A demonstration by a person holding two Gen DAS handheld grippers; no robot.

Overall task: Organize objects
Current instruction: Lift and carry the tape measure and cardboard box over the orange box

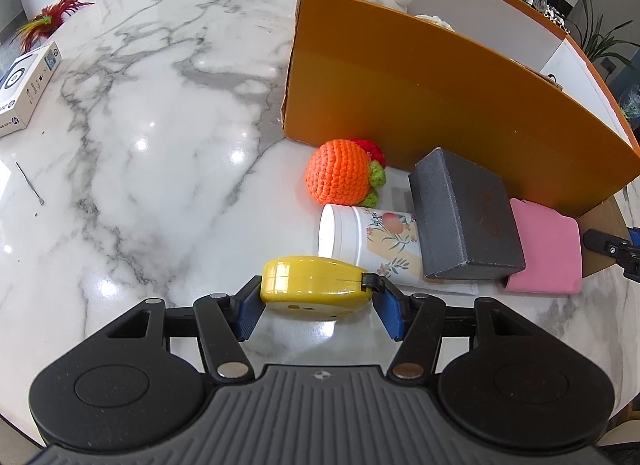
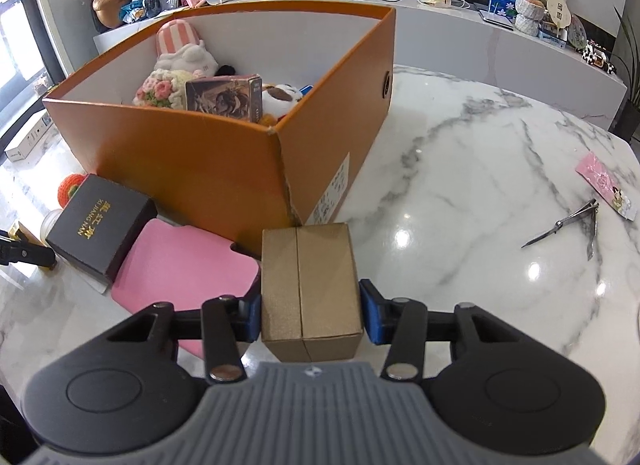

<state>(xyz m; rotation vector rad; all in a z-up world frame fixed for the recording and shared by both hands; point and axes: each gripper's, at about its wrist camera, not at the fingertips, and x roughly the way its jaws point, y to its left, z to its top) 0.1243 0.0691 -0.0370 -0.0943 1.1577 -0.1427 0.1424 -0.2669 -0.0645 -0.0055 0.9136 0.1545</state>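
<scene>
**Right wrist view: both grippers loaded, box part-filled**

Right gripper [image 2: 311,315] is clamped on the gold carton [image 2: 310,285]; left gripper [image 1: 318,307] pinches the yellow tape measure [image 1: 316,279]. Ahead of the fingers, the orange box [image 2: 192,161] already holds toys; black case [image 2: 102,221], pink pad [image 2: 184,269] and jar [image 1: 368,239] remain outside.

To your left the marble desk [image 1: 160,125] lies open. Ahead, the orange box [image 1: 420,105] walls off the way, with a knitted orange [image 1: 340,173], a white jar [image 1: 360,237], a black box [image 1: 464,217] and a pink pad [image 1: 548,245] crowding its foot. Right of the box corner, bare desk runs out to the scissors [image 2: 568,227].
</scene>
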